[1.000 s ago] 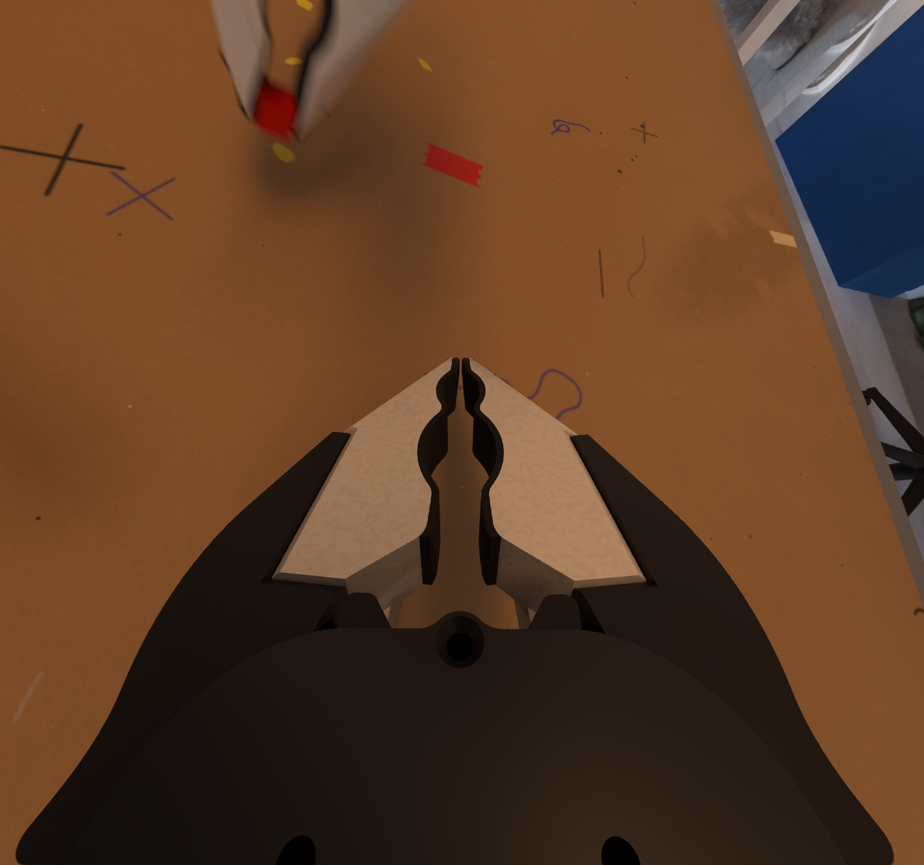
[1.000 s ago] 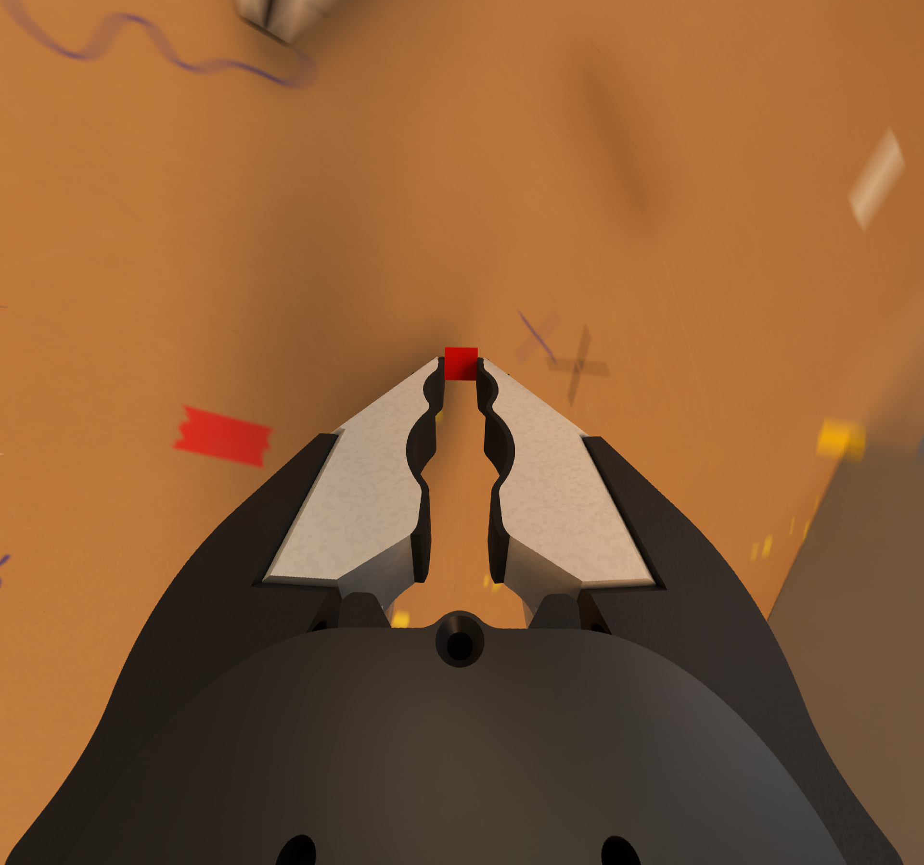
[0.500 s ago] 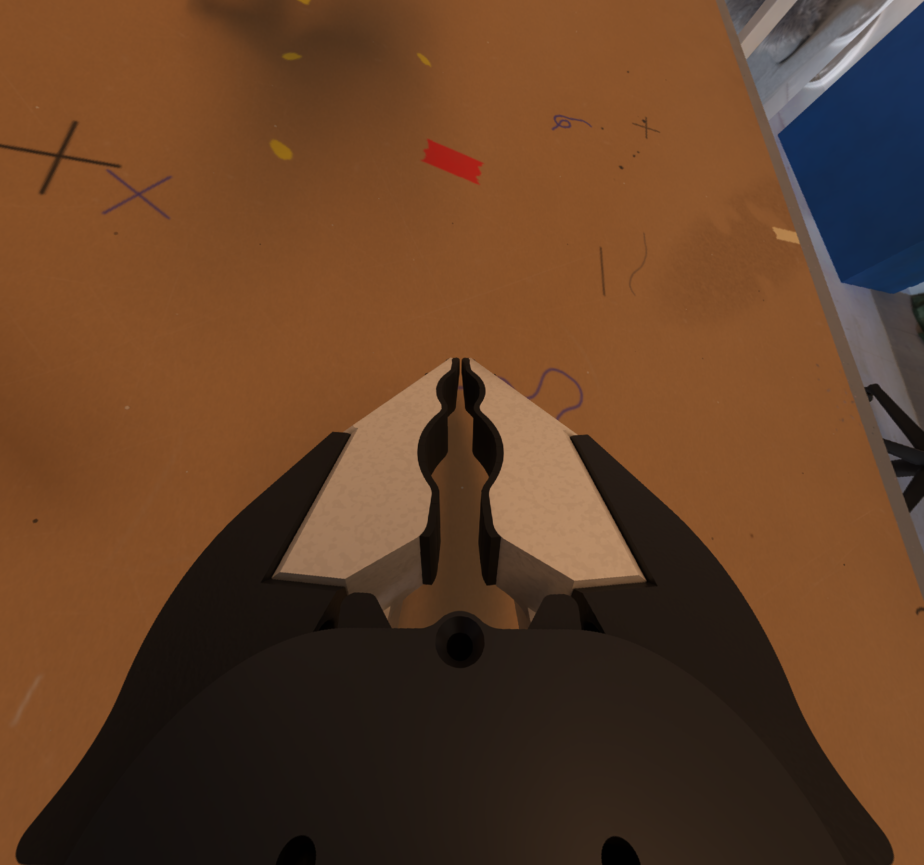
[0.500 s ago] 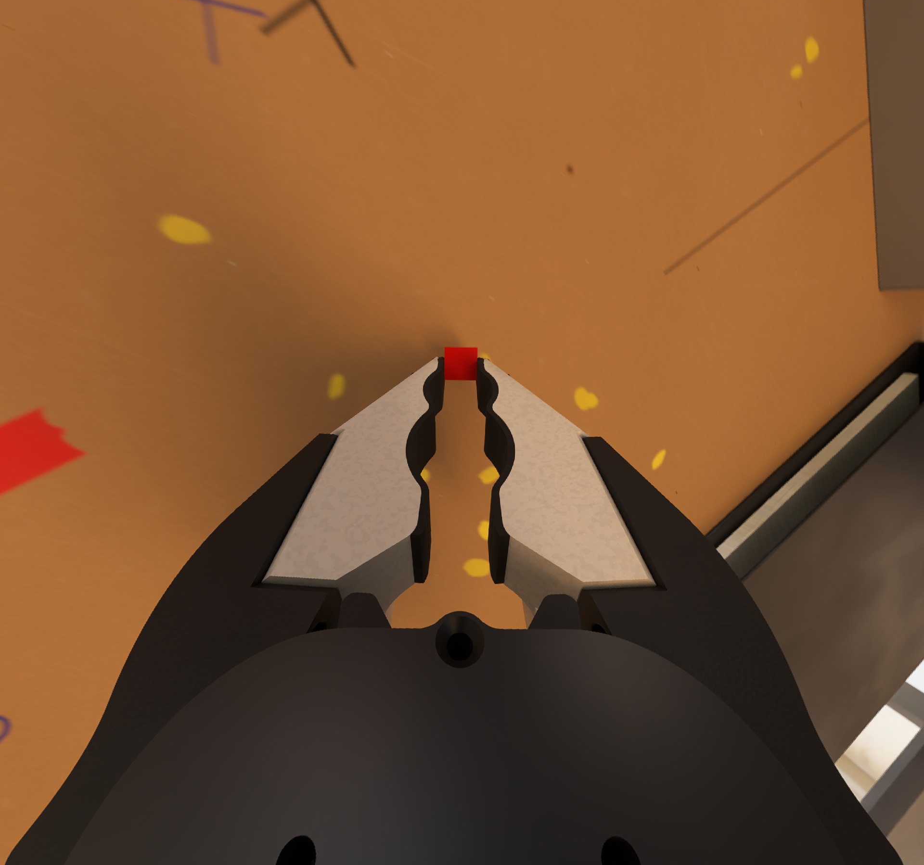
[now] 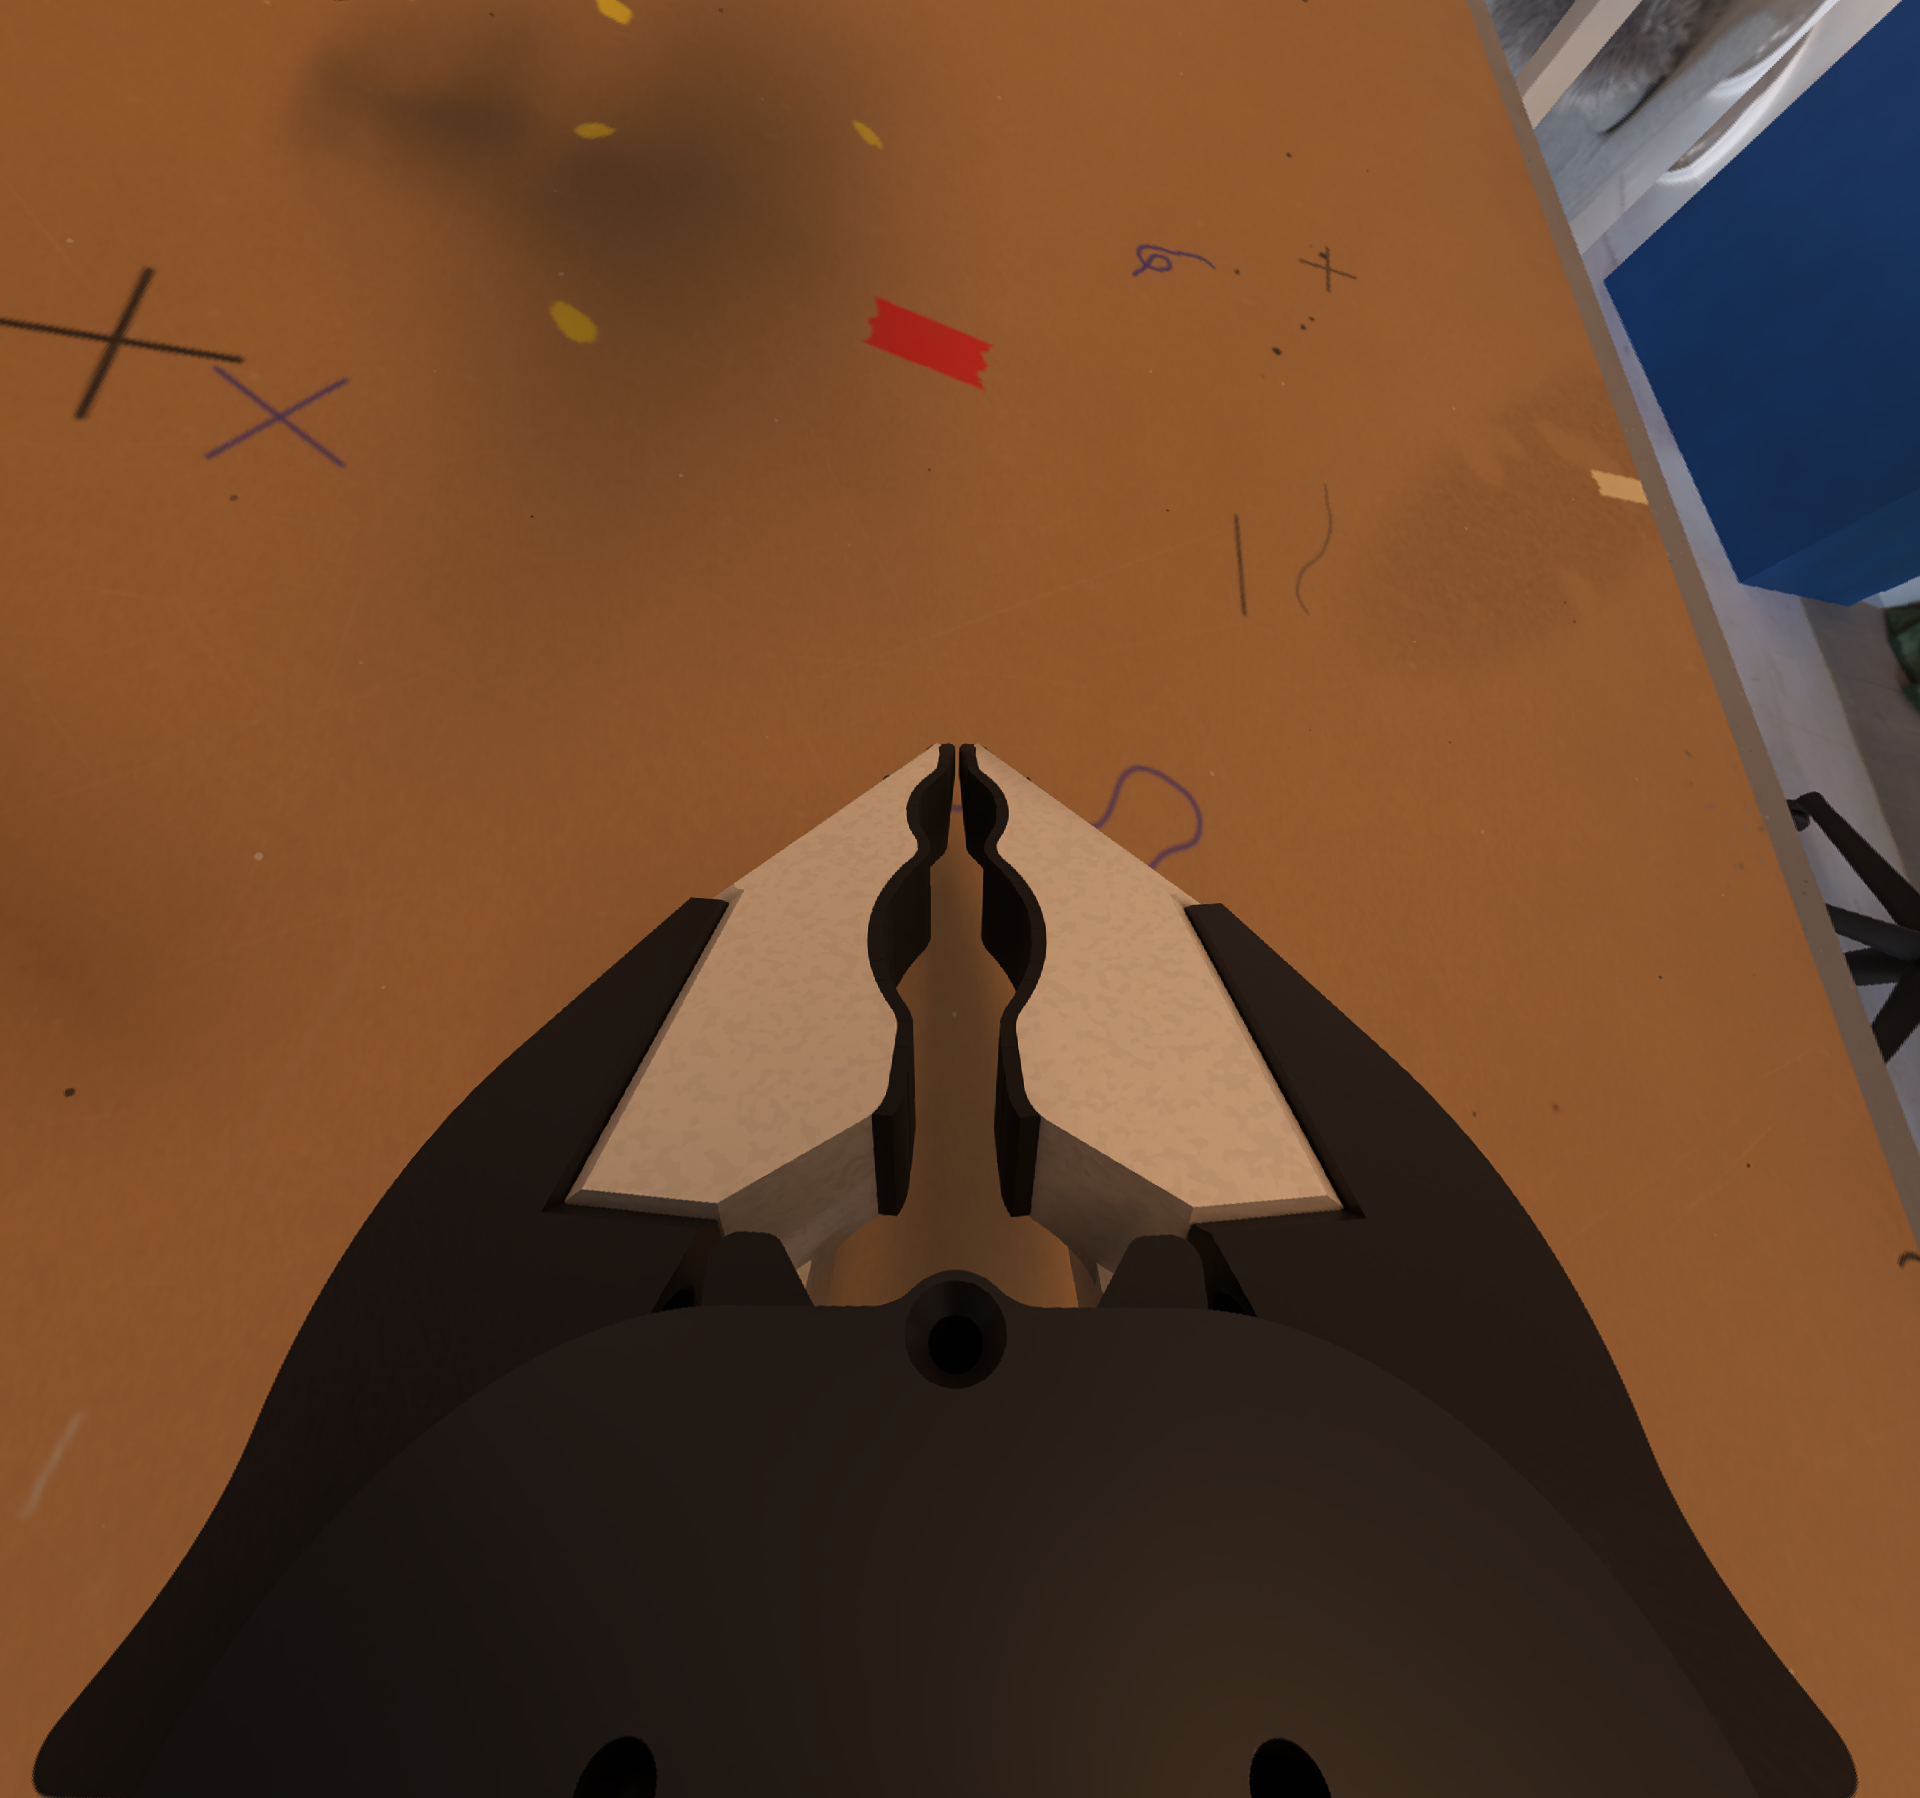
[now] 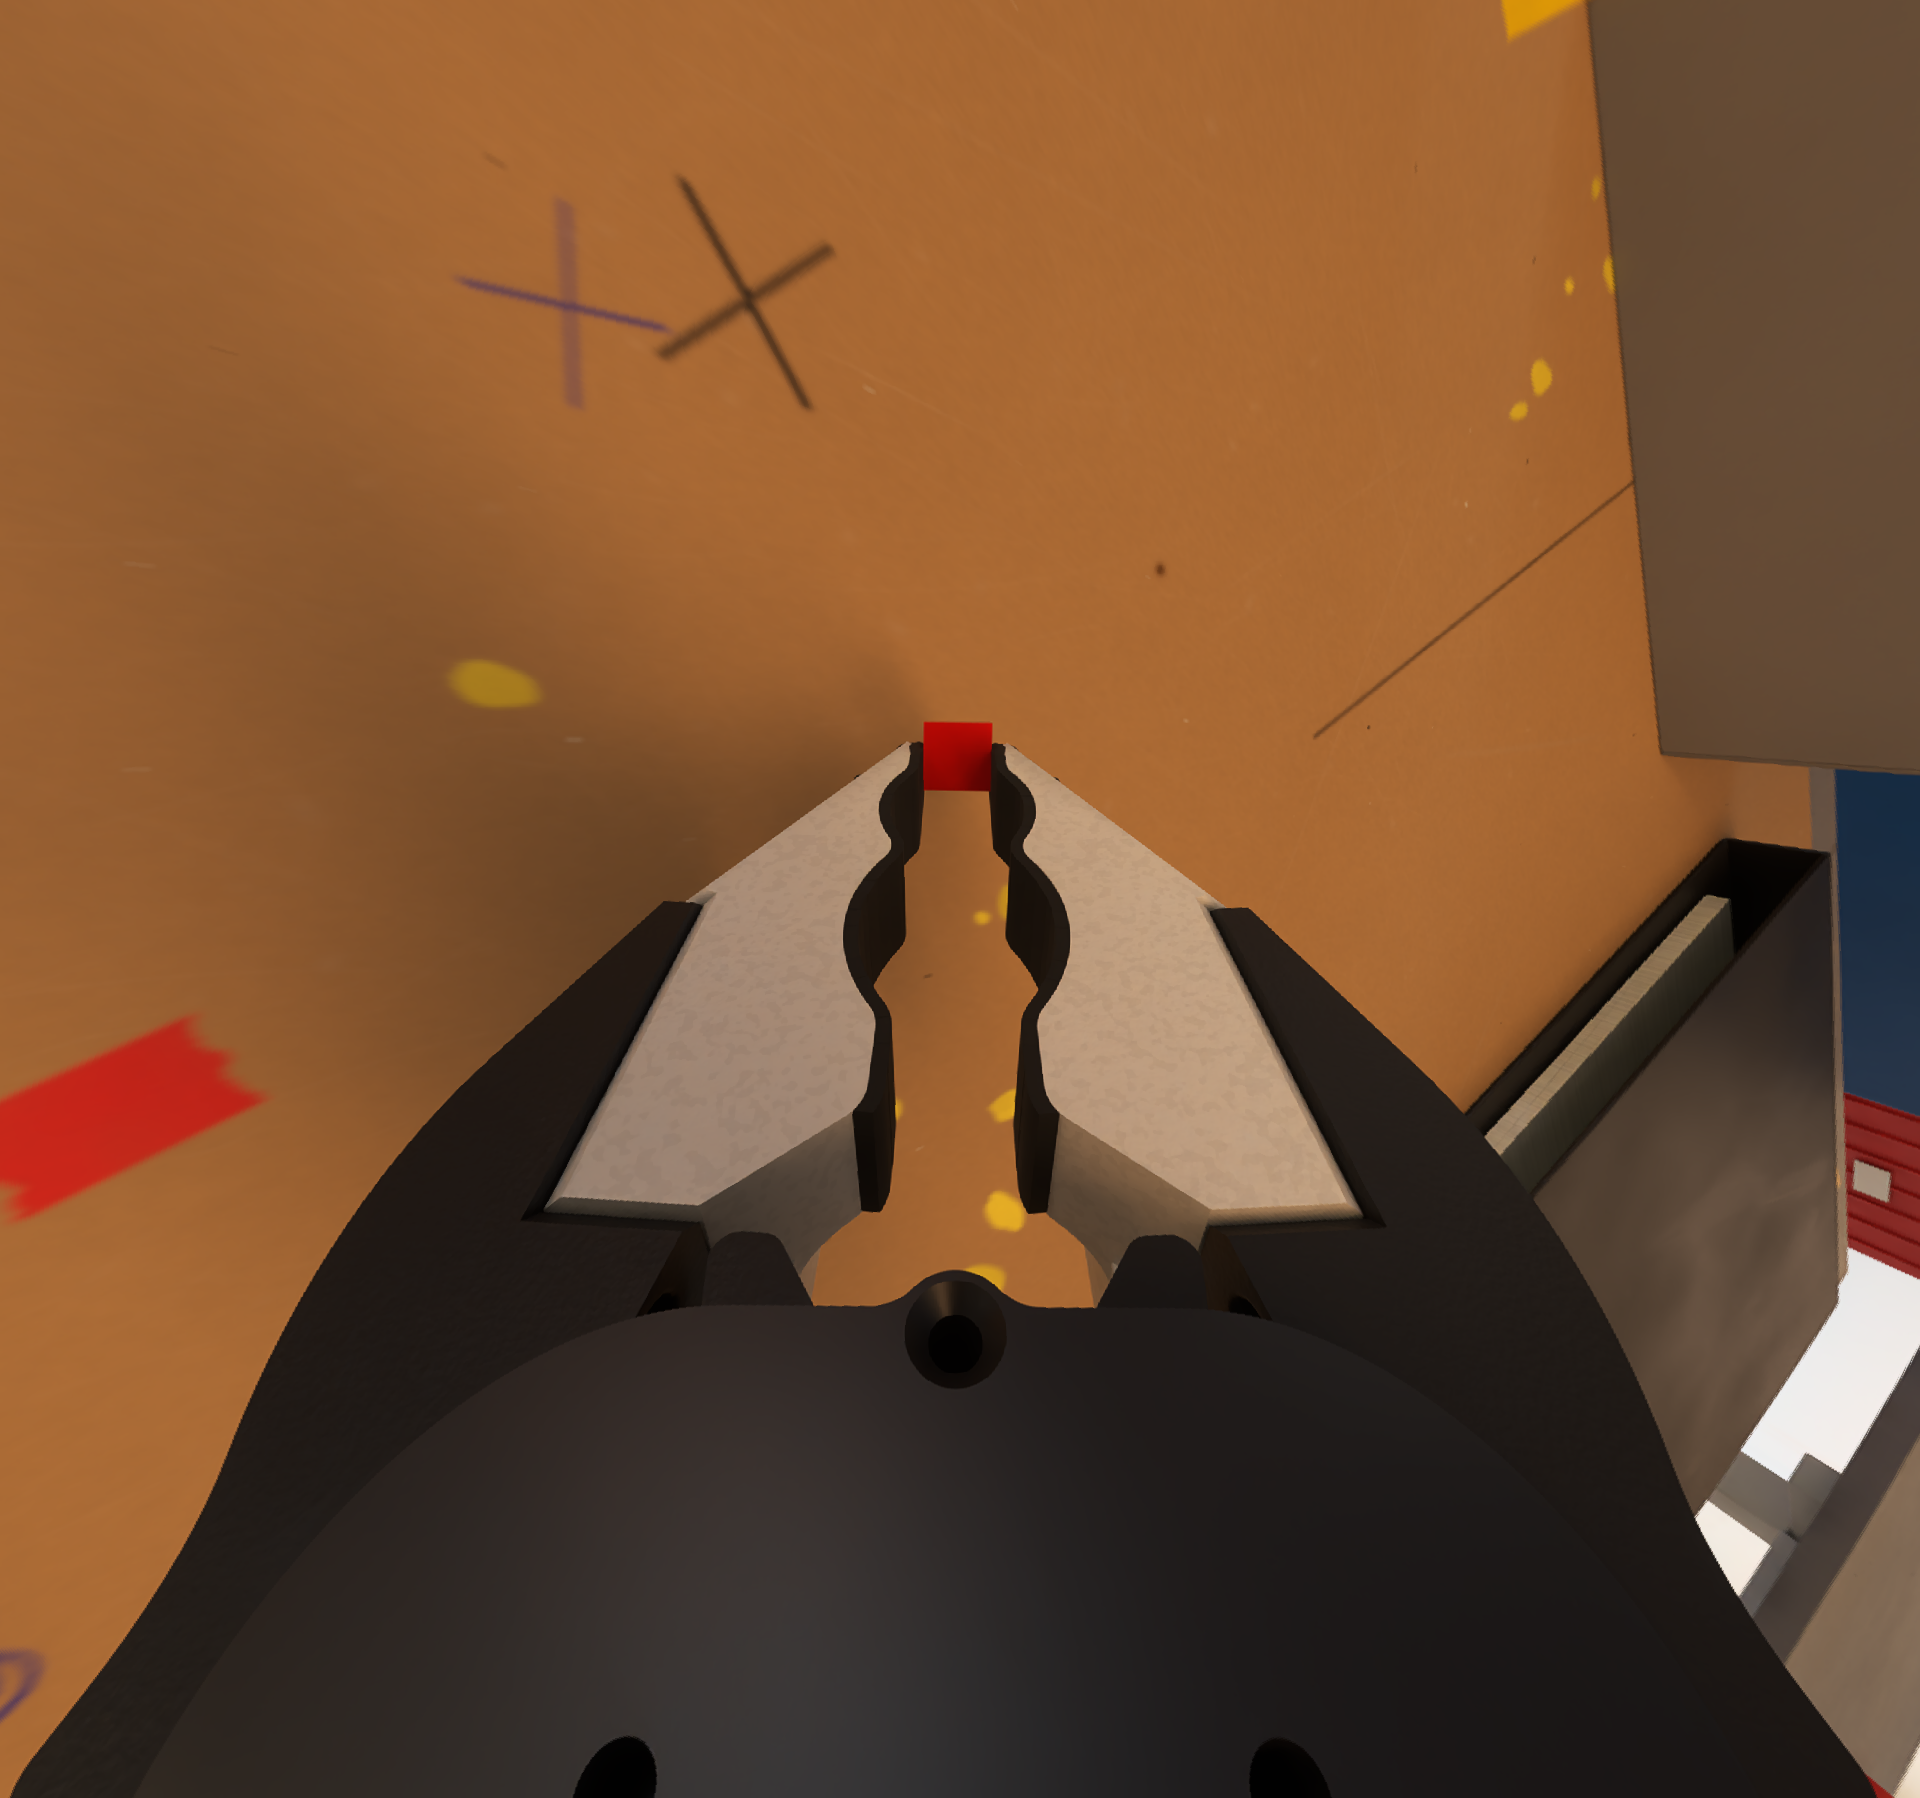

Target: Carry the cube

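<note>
**Cube pinched at the very fingertips**

The right gripper (image 6: 957, 761) has its jaws narrowed onto the small red cube (image 6: 957, 754), held only at the tips above the brown scuffed tabletop (image 6: 1143, 398). With so shallow a hold, a jolt could probably slip it free. The left gripper (image 5: 957, 756) has its jaws nearly together, holding nothing. A dark open tray (image 6: 1704, 1010) beside the table's edge shows a pale slab inside; other contents cannot be told.

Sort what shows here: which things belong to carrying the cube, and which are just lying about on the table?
Part of the job:
red cube, pinched at the fingertips
right gripper, shut on it
left gripper, shut, holding nothing

Lying about:
red tape strip
yellow paint spots
black cross and purple cross drawn on the table
</note>
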Available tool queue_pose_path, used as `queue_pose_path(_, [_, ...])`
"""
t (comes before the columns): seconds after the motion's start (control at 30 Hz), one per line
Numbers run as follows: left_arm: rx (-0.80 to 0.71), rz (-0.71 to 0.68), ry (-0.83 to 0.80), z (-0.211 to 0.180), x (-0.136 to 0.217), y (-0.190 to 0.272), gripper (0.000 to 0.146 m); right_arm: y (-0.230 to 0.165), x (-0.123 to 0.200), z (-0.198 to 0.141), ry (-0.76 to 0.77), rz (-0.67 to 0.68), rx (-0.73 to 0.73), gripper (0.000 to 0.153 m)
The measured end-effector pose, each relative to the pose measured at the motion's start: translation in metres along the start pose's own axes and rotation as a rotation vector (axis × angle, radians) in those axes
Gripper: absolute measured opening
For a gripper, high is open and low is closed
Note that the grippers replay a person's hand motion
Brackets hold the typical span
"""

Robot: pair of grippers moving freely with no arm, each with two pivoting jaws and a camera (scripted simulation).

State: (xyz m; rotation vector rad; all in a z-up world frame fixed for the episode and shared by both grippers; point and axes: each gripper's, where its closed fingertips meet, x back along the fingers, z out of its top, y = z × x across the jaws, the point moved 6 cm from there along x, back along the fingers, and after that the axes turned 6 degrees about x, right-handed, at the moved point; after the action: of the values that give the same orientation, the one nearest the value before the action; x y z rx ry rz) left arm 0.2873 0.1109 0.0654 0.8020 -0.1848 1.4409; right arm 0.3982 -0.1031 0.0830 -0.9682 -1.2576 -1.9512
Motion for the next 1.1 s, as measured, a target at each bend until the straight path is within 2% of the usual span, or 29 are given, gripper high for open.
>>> queue_pose_path(0.1, [-0.008, 0.001, 0.003, 0.000, 0.002, 0.001, 0.001, 0.004, -0.014, -0.006, -0.009, 0.023, 0.021, 0.012])
queue_pose_path(0.27, [0.027, -0.023, -0.003, 0.000, 0.010, 0.002, 0.001, -0.035, 0.006, 0.010, 0.051, 0.086, 0.147, 0.012])
queue_pose_path(0.43, [0.058, -0.020, -0.036, -0.004, 0.015, 0.001, 0.001, -0.005, -0.011, 0.032, 0.080, 0.045, 0.132, 0.012])
queue_pose_path(0.57, [0.088, 0.002, -0.028, -0.005, 0.019, -0.003, 0.001, -0.016, -0.022, 0.048, 0.108, 0.053, 0.251, 0.012])
queue_pose_path(0.8, [0.132, 0.016, -0.026, -0.006, 0.020, -0.008, 0.001, -0.070, 0.011, 0.048, 0.166, 0.120, 0.455, 0.012])
queue_pose_path(0.9, [0.133, 0.023, -0.033, -0.006, 0.019, -0.009, 0.001, -0.083, 0.024, 0.048, 0.166, 0.196, 0.491, 0.012])
queue_pose_path(1.0, [0.133, 0.030, -0.035, -0.006, 0.019, -0.009, 0.001, -0.071, 0.027, 0.061, 0.188, 0.174, 0.496, 0.012])
queue_pose_path(1.1, [0.132, 0.036, -0.038, -0.007, 0.018, -0.009, 0.001, -0.051, 0.012, 0.078, 0.201, 0.154, 0.486, 0.012])
